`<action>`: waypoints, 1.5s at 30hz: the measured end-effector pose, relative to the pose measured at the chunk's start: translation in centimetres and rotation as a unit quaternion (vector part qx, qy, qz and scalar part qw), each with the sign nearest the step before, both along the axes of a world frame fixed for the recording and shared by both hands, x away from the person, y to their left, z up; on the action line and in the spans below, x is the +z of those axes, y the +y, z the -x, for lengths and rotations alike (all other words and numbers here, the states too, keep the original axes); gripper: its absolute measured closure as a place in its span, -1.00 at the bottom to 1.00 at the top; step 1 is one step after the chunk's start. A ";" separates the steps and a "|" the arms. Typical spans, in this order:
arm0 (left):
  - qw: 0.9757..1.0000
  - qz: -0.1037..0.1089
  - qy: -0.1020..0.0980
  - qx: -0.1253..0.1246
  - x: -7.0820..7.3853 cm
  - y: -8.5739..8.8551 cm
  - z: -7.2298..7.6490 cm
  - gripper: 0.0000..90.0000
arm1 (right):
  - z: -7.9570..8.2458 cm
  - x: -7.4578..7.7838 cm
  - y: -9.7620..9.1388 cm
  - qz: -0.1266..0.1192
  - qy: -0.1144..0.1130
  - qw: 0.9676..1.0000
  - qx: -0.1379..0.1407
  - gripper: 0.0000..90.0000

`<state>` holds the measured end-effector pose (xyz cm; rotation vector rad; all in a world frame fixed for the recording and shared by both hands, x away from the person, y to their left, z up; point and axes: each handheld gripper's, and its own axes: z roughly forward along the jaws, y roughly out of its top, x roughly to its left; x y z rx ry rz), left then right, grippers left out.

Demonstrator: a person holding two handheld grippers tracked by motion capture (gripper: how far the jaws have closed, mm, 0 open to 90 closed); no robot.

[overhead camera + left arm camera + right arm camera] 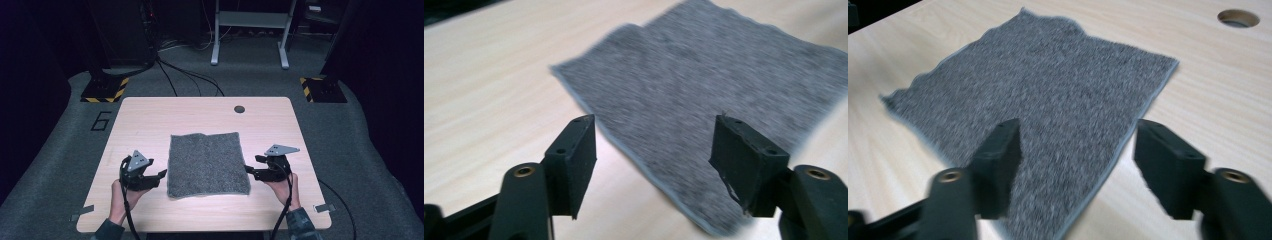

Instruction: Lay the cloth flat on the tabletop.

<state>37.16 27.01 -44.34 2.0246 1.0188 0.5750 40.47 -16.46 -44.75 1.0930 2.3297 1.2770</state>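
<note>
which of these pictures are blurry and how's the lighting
High view: sharp enough, table lit, room around it dark. Left gripper view: grey cloth smeared, worst at its far corner; left gripper fairly crisp. Right gripper view: soft all over, the cloth's edges and the right gripper blurred. No strong glare.

**Three cameras, one shared cloth**

Our high view looks forward and down from above the near edge, taking in the whole worktop (150, 120) and the floor beyond at the top of the frame. Our left gripper view sits close and low, facing along its jaws at the grey cloth (704, 90) in the upper right. Our right gripper view, equally close, faces the same cloth from the opposite side, filling its centre and upper left.
</note>
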 end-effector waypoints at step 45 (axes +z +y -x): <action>0.993 -0.079 0.087 -0.009 -7.2 -5.0 -5.1 -0.60 | -3.2 -7.2 5.3 0.134 0.054 0.989 0.015 -0.90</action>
